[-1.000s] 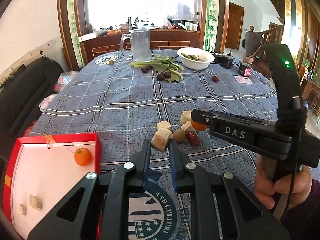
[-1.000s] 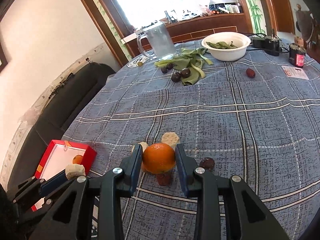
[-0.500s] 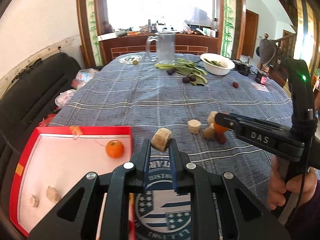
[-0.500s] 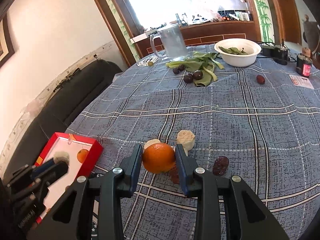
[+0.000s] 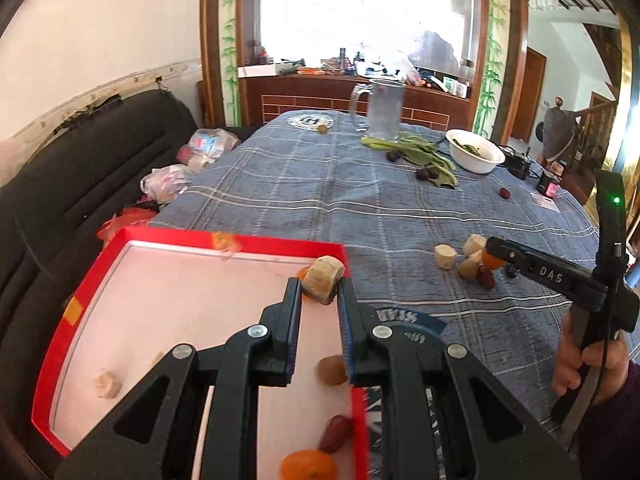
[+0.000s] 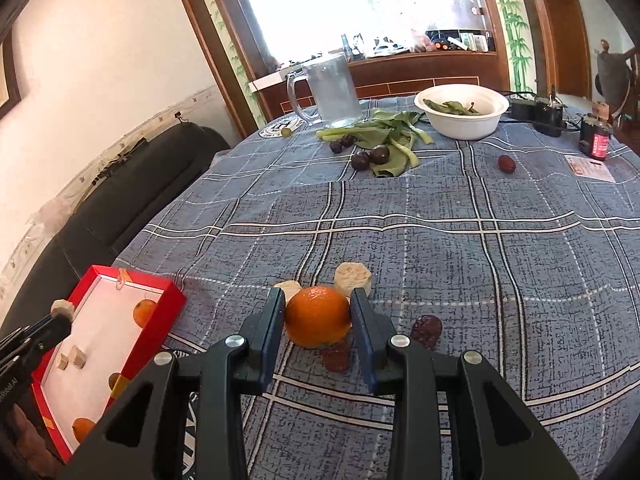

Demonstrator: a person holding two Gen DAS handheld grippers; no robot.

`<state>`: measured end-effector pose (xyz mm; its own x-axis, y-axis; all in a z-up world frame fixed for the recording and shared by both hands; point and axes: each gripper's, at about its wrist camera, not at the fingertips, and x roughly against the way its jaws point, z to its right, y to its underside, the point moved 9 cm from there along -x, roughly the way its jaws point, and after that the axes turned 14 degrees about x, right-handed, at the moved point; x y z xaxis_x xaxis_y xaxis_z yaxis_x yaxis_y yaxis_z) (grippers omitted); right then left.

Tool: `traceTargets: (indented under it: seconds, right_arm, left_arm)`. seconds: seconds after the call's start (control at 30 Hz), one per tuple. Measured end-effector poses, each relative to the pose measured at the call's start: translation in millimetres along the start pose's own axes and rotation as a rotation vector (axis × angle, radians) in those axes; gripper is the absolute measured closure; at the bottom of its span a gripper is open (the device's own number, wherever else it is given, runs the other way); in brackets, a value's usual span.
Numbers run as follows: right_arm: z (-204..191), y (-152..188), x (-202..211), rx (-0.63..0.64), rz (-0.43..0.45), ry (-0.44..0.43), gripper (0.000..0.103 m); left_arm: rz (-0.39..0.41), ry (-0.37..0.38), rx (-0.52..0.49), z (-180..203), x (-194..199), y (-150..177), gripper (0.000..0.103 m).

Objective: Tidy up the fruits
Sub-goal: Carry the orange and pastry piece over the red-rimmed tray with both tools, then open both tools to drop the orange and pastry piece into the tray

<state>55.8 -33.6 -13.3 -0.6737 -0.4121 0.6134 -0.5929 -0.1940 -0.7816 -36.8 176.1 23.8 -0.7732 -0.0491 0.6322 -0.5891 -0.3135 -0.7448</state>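
The left hand-held gripper [image 5: 319,294] is clamped on a pale beige cut chunk of fruit [image 5: 322,278], holding it above the shallow red cardboard box with a white floor [image 5: 168,235], where oranges, a red date and small chunks lie beneath it. The right hand-held gripper [image 6: 317,314] is closed on a round orange tangerine [image 6: 318,316] just above the counter's blue-grey plaid cloth [image 6: 460,240]. Two beige chunks lie just ahead of it, dark red dates below, a clear glass mug [image 6: 330,90] and white bowl [image 6: 462,110] far beyond.

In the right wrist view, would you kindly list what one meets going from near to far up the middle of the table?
Orange in the right claw → beige chunk → dark plums → leafy greens → glass mug.
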Motion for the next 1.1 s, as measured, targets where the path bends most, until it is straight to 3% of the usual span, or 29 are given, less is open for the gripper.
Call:
traceTargets:
  seconds: [0.3, 0.47, 0.83, 1.1]
  right_arm:
    - [-14.0, 1.6, -2.5, 0.079, -0.011, 0.032, 0.071]
    - [-44.4, -1.0, -0.5, 0.102, -0.018, -0.017, 0.071]
    - [-184.3, -9.3, 18.5, 0.314, 0.031, -0.255, 0.071]
    - [-220.7, 8.2, 2.1, 0.352, -0.032, -0.374, 0.071]
  left_arm:
    - [-0.016, -0.029, 0.033, -37.9, 3.3, 11.8, 0.083]
    - [-0.030, -0.041, 0.049, -53.0, 2.2, 17.4, 0.083]
    - [-0.030, -0.126, 0.052, -80.6, 5.9, 17.4, 0.083]
    - [-0.044, -0.253, 0.063, -111.6, 0.7, 15.8, 0.083]
